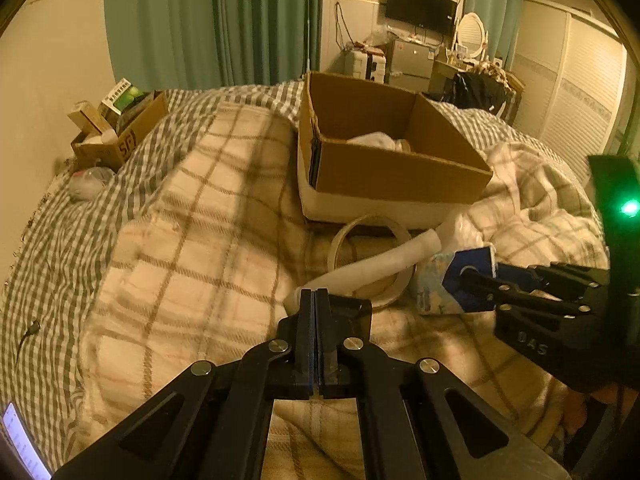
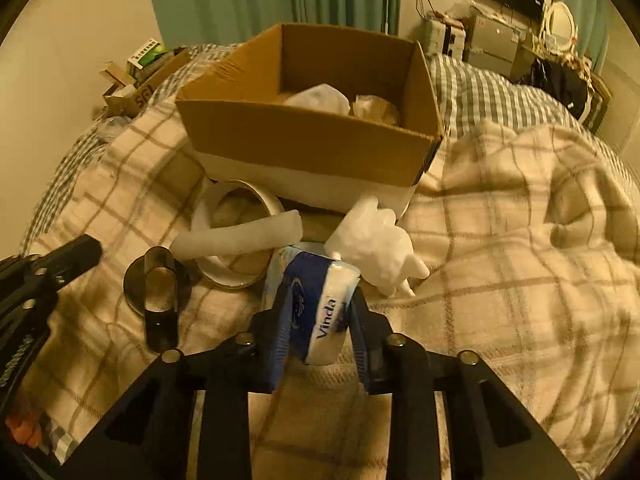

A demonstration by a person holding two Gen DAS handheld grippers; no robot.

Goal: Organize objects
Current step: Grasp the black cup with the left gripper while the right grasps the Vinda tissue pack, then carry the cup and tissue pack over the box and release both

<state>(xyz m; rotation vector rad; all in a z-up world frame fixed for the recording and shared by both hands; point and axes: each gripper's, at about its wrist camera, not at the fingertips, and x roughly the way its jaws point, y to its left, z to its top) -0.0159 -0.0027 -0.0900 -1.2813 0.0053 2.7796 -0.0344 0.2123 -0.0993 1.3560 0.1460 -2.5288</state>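
My right gripper [image 2: 318, 312] is shut on a blue and white Vinda tissue pack [image 2: 316, 300] that rests on the plaid blanket; the pack also shows in the left wrist view [image 1: 452, 284]. My left gripper [image 1: 315, 300] is shut and empty, just in front of a white tube [image 1: 376, 268] lying across a tape roll [image 1: 372, 260]. An open cardboard box [image 1: 384, 168] stands behind them with white items inside. In the right wrist view the tube [image 2: 240, 238], tape roll [image 2: 236, 236], crumpled white plastic [image 2: 376, 244] and a metal clip on a round disc [image 2: 158, 284] lie near the box [image 2: 312, 140].
A smaller cardboard box [image 1: 116, 136] with cartons sits at the far left of the bed. The plaid blanket [image 1: 192, 240] is rumpled, with folds at the right [image 2: 540, 220]. A phone screen [image 1: 20, 444] shows at the lower left. Furniture and a TV [image 1: 420, 10] stand beyond the bed.
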